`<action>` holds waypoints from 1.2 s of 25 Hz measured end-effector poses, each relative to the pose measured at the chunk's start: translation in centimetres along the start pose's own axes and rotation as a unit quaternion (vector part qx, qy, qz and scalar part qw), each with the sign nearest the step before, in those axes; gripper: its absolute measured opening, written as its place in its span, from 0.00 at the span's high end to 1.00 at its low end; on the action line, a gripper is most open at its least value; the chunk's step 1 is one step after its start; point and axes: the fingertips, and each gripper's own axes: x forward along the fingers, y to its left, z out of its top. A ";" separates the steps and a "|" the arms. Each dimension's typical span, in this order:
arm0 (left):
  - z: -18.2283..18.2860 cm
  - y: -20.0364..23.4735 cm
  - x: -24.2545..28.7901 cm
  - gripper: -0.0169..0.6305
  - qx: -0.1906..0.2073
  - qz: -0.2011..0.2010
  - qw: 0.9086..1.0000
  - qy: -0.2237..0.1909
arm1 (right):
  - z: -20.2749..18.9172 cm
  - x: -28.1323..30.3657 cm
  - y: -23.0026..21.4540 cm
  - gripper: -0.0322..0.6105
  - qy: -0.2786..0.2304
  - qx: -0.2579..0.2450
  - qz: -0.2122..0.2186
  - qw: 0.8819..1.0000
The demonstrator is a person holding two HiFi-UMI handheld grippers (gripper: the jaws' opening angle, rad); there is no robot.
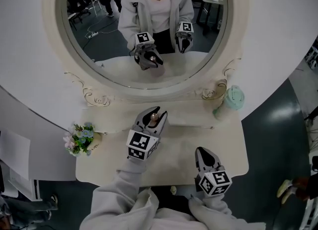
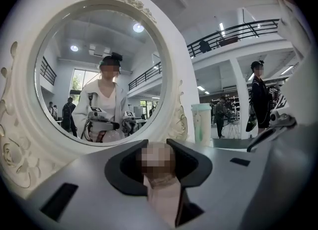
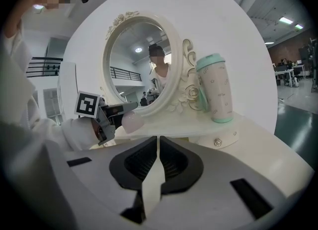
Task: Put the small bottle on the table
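left gripper [image 1: 154, 116] fingers narrow, gripping the small bottle [image 2: 163, 194]; its long axis seemingly runs along them, toward the mirror [image 1: 164, 87]. we hold it over the worktop [image 1: 189, 139]. right gripper [image 1: 204, 151] fingers together, empty, farther off.

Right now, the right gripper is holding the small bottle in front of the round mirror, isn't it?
No, the left gripper holds the small bottle in front of the round mirror; the left gripper view shows its jaws clamped on it. The right gripper is shut and empty.
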 end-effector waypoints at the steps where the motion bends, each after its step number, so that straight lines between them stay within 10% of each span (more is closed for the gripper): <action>1: -0.4 0.2 0.4 0.78 0.001 -0.002 1.000 0.006 | 0.0 0.3 -0.1 0.89 0.001 0.002 0.000 1.000; 30: -3.3 2.9 5.7 0.75 0.089 0.075 0.993 0.033 | -1.4 0.6 -0.1 0.89 0.018 0.023 -0.003 1.000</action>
